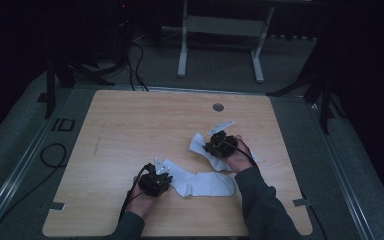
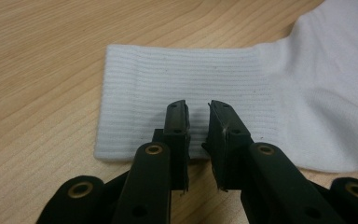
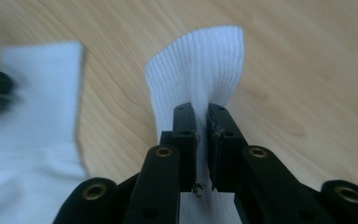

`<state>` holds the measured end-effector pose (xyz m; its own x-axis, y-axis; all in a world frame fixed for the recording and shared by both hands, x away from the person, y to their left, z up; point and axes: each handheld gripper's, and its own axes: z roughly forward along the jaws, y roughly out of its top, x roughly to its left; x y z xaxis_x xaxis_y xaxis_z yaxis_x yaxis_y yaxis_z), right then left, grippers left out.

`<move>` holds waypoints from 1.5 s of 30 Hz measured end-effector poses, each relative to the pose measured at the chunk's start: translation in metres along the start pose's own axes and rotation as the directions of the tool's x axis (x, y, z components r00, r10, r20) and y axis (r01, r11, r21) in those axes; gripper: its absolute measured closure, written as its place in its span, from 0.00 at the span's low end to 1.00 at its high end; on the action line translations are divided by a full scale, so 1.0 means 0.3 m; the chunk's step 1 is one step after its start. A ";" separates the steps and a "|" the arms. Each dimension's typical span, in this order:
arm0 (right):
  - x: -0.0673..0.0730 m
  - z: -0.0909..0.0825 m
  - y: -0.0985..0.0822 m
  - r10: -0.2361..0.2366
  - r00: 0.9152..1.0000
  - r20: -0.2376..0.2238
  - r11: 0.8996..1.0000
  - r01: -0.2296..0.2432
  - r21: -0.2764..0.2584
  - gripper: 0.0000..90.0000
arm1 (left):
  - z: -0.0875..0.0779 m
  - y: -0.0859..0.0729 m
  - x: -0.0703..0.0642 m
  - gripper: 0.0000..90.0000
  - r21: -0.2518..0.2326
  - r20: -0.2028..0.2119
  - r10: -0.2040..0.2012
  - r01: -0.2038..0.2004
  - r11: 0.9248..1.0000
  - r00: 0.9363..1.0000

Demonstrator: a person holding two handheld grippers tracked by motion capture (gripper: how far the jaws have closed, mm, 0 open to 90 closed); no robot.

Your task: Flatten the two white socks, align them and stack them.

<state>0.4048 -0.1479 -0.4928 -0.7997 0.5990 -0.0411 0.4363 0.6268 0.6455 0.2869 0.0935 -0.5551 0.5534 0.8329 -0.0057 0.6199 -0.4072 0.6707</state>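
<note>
- 2 white socks on the table [image 1: 130,125], and both grippers are down among them.
- Right gripper [image 3: 202,123]: fingers [image 3: 185,140] clamped on the ribbed cuff of the far sock [image 3: 200,65], cloth bunched into a ridge between the pads, cuff edge fanning out past the tips.
- In the high view the right gripper [image 1: 220,145] sits on that far sock [image 1: 198,143], which looks lifted off the wood at the pinched end.
- Left gripper [image 2: 198,128]: fingers [image 2: 177,126] nearly together with a slim gap, and their tips rest over the near edge of the near sock [image 2: 168,88]. No fold shows in the gap, so I judge no grip here.
- From above, the left gripper [image 1: 155,181] is at the cuff end of the near sock [image 1: 205,184], which lies flat.
- Handling, as I read it: light, limp knit, no stiffness, so anything beyond the fingers will droop and swing.
- Not fragile and not slippery; ribbing gives the pads bite.
- Best hold: the cuff edge, both layers taken together, deep between the pads.
</note>
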 end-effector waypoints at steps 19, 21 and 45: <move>0.057 -0.375 0.087 -0.024 0.994 -0.107 0.954 -0.009 -0.299 0.91 | 0.002 0.000 0.001 0.86 -0.005 0.003 -0.003 0.003 1.000 1.000; 0.067 -0.400 0.084 -0.031 0.991 -0.128 0.947 -0.012 -0.320 0.91 | 0.002 0.000 0.002 0.86 -0.006 0.006 -0.005 0.005 1.000 1.000; 0.231 -0.136 0.021 0.036 0.963 -0.267 0.978 -0.089 -0.191 0.90 | 0.003 -0.003 -0.008 0.86 -0.016 -0.002 -0.009 0.009 1.000 1.000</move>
<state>0.3353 -0.1227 -0.4604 -0.8646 0.4663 0.1870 0.4192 0.4643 0.7802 0.2856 0.0916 -0.5564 0.5466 0.8373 -0.0100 0.6157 -0.3938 0.6825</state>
